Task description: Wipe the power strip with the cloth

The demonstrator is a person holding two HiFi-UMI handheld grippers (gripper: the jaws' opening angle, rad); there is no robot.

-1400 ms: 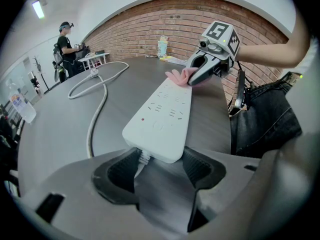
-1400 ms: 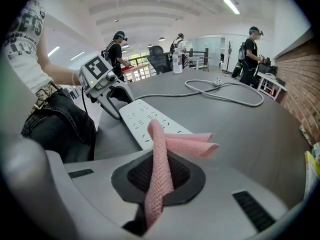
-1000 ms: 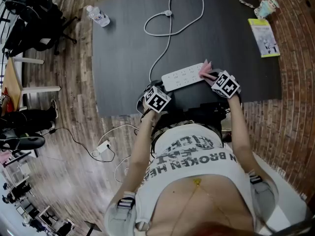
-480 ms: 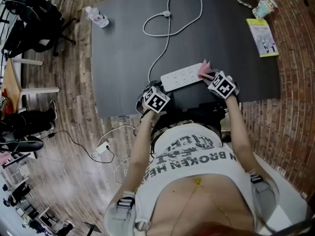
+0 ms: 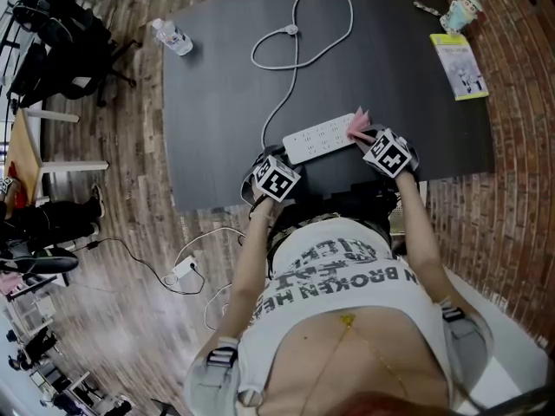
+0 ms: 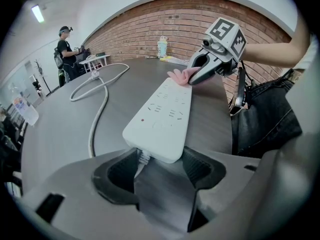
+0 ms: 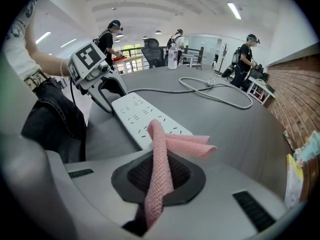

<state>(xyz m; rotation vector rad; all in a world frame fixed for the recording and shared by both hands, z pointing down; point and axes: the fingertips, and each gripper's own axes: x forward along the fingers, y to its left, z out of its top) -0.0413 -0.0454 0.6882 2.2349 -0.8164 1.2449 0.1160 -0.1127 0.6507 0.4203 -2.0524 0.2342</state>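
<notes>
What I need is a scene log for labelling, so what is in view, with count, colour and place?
table: one, dark grey, on a wooden floor
power strip: one, white, near edge, between the grippers
cord: one, white, loops to the far side
cloth: one, pink, lying on the strip's right end
bottle: one, clear, far left corner
booklet: one, yellow-green, far right
cup: one, pale, far right corner
left gripper: one, grey, closed on the strip's cord end
right gripper: one, grey, closed on the cloth
</notes>
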